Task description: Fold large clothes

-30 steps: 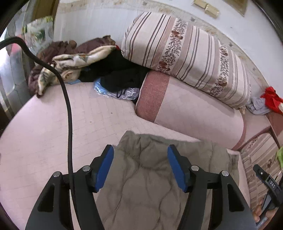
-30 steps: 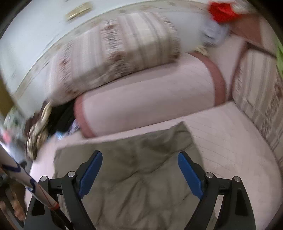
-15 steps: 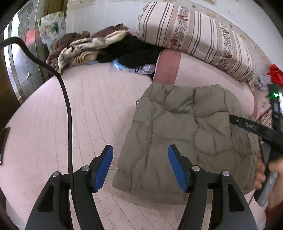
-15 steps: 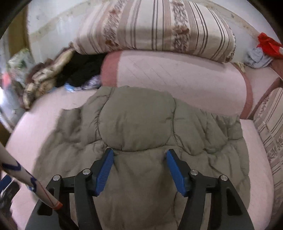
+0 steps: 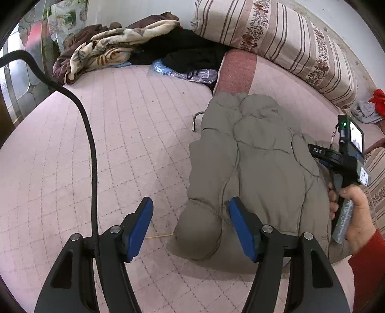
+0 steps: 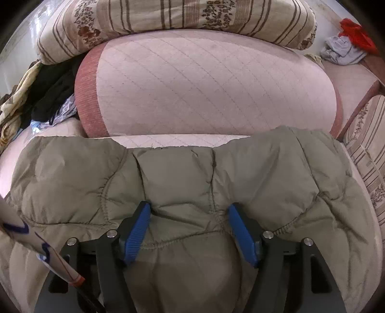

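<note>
An olive puffy jacket [image 5: 252, 156] lies folded in a thick bundle on the pink quilted bed [image 5: 120, 144]. My left gripper [image 5: 190, 216] hovers at the bundle's near left corner with its jaws opening. The corner bulges between the pads; the right pad rests against the fabric and the left pad stands clear over the bed. My right gripper [image 6: 190, 216] is pushed down into the jacket [image 6: 192, 173]. A puffed section fills the gap and both pads dig into it while the jaws ease open. A hand in a red sleeve [image 5: 353, 209] holds that gripper's handle at the jacket's right side.
A pink bolster [image 6: 204, 84] and a striped pillow [image 6: 168, 19] lie just beyond the jacket. Blankets and dark clothes [image 5: 120, 50] are piled at the far left. A black cable [image 5: 91, 144] hangs across the left wrist view. Red and grey cloths [image 6: 346, 41] sit far right.
Both grippers have come down and closer to the jacket. The right jaws narrowed and now sit sunk in the fabric. The left gripper has settled at the near left corner.
</note>
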Tool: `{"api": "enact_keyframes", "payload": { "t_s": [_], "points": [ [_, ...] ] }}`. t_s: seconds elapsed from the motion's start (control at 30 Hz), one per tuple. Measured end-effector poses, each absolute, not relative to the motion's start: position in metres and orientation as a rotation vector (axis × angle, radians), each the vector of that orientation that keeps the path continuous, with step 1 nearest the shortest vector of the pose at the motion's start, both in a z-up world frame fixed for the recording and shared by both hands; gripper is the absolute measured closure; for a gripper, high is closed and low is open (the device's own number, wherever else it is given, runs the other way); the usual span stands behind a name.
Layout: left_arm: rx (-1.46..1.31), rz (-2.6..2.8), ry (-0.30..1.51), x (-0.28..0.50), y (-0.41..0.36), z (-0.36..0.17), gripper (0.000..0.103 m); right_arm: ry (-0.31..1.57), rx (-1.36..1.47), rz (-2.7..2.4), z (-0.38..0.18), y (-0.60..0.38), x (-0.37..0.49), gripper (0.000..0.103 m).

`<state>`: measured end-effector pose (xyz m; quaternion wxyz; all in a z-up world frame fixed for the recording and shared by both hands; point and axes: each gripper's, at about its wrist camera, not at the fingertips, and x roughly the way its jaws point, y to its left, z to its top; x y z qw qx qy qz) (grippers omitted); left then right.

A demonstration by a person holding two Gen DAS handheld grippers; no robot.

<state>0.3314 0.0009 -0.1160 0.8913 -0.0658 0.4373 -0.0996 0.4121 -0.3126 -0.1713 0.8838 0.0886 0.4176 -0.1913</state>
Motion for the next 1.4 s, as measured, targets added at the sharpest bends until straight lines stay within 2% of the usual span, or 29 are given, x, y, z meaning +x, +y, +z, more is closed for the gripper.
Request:
{"api": "enact_keyframes", "payload": {
  "t_s": [0.23,0.4,0.5,0.63,0.8,0.93,1.13,1.3,1.4],
  "points": [
    [-0.089,-0.173,0.894,0.322,-0.002,-0.116,0.037,0.908,0.108,-0.432,-0.156,-0.298,0.411,0.029],
    [-0.105,-0.167,0.902,0.32,0.005,-0.117,0.037,0.808,0.25,-0.294,-0.109,-0.276,0.371,0.029],
    [-0.116,-0.168,0.892,0.318,0.009,-0.114,0.037,0.788,0.237,-0.235,-0.1,-0.249,0.361,0.029],
    [-0.114,-0.182,0.885,0.316,0.011,-0.112,0.037,0.827,0.164,-0.205,-0.123,-0.209,0.379,0.029],
    [-0.127,-0.2,0.908,0.321,0.006,-0.118,0.037,0.873,0.088,-0.313,-0.169,-0.193,0.411,0.021],
    [-0.089,-0.193,0.896,0.317,-0.003,-0.118,0.037,0.902,0.077,-0.288,-0.15,-0.195,0.411,0.021],
    [-0.059,-0.215,0.887,0.309,-0.016,-0.118,0.037,0.786,0.141,-0.338,-0.106,-0.257,0.37,0.02],
    [-0.029,-0.208,0.897,0.314,-0.024,-0.127,0.035,0.863,0.178,-0.542,-0.135,-0.342,0.363,0.021],
    [-0.028,-0.211,0.891,0.318,-0.025,-0.127,0.031,0.908,0.351,-0.518,-0.168,-0.39,0.356,0.018]
  ]
}}
